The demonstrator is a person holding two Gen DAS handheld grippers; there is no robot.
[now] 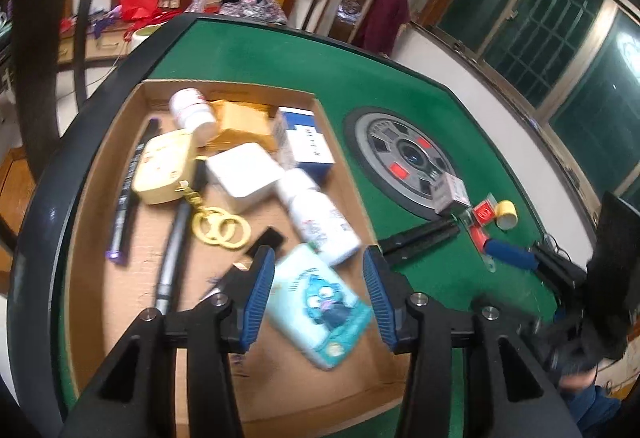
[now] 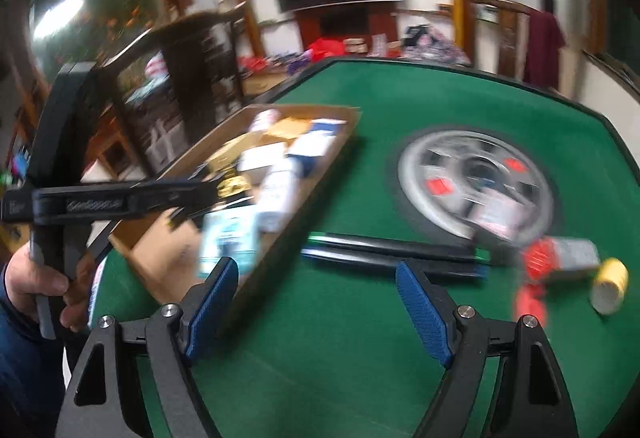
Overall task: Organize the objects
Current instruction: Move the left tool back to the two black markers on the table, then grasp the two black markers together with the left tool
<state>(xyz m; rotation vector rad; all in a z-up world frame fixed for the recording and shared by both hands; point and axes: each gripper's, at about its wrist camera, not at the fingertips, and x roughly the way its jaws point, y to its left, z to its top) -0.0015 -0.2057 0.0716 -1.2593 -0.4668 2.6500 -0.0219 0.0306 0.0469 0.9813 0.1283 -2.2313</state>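
In the left wrist view, the left gripper (image 1: 319, 286) stood released, its jaws clear of the tissue pack (image 1: 320, 302) lying between them in the cardboard box (image 1: 100, 198). In the right wrist view, the right gripper (image 2: 316, 296) gaped empty, two black pens (image 2: 396, 254) just beyond its jaws.

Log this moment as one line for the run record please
left gripper: open above tissue pack in cardboard tray | right gripper: open, empty, over green table | still outside tray: black pens, yellow cap
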